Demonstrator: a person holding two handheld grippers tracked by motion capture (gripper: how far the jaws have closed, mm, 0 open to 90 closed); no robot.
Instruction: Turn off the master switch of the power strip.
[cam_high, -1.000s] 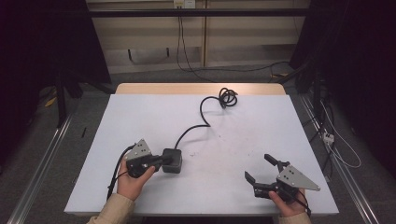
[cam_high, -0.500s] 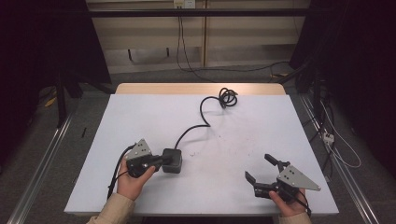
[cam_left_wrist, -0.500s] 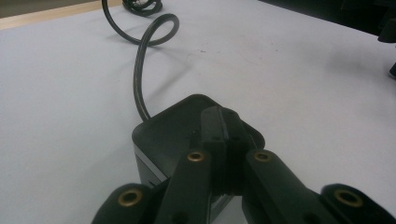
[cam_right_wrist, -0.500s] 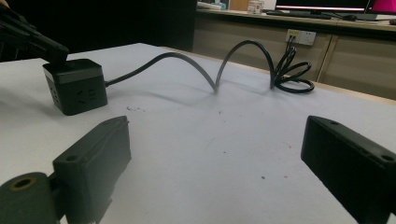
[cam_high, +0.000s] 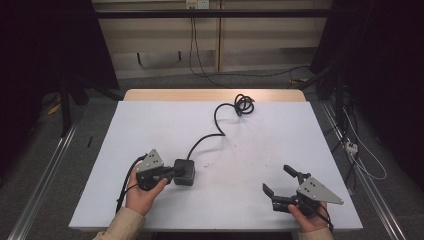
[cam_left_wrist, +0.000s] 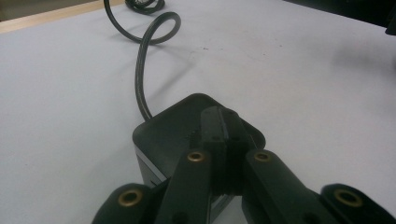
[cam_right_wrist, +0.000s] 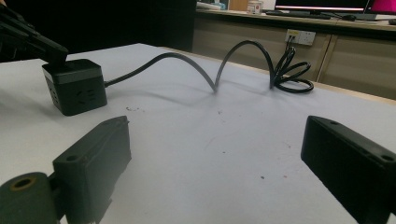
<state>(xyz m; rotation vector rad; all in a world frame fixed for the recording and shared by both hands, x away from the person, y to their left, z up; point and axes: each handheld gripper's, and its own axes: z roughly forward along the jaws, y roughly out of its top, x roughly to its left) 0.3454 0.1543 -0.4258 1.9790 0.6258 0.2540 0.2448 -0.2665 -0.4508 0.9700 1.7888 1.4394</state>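
The black cube-shaped plastic power socket block (cam_high: 184, 172) sits on the white tabletop (cam_high: 260, 135), toward your left and near the front edge, with its thick black rubber cord (cam_high: 216, 127) running off the far side, arching up in a hump and ending in a loose coil (cam_high: 244, 105) near the back edge. Your left claw (cam_high: 167, 173) is right at the block, jaws pressed together with no gap between them, tips resting on top of the cube in the left gripper view (cam_left_wrist: 223, 135). From here it looks like contact on the top face, not a grip around it. Your right claw (cam_high: 280, 183) waits well apart at the front right, jaws spread wide with nothing between them, looking across at the block (cam_right_wrist: 74, 86).

Now, how this thing will likely behave: the block looks rigid and fairly dense for its bulk, with smooth, matte sides and rounded corners, so closed tips could skate off if you push at an angle. It won't crush, so a firm squeeze across two opposite flat sides, low and square, should be your best hold. Avoid the faces with socket openings if you can.

The cord is the wild card. It looks stiff and springy, holding its own loop off the surface, so expect it to tug back and twist the cube as you move it. Take the cord close to where it leaves the block if you need control.
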